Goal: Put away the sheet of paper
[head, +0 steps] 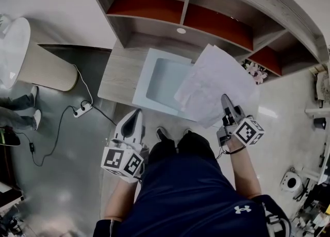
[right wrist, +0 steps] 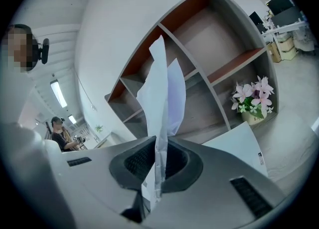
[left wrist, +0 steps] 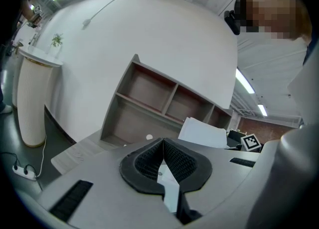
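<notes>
One sheet [head: 216, 84], pinched by right claw [head: 226, 101], points toward shelves [head: 206, 22]; left claw [head: 136, 114] closed.

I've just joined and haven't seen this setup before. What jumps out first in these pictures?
The white paper stands out most: the right gripper is shut on its near edge and holds it above the pale blue tray on the wooden desk. The left gripper hangs shut and empty in front of the desk. Pink flowers sit in a lower shelf compartment at the right.
</notes>
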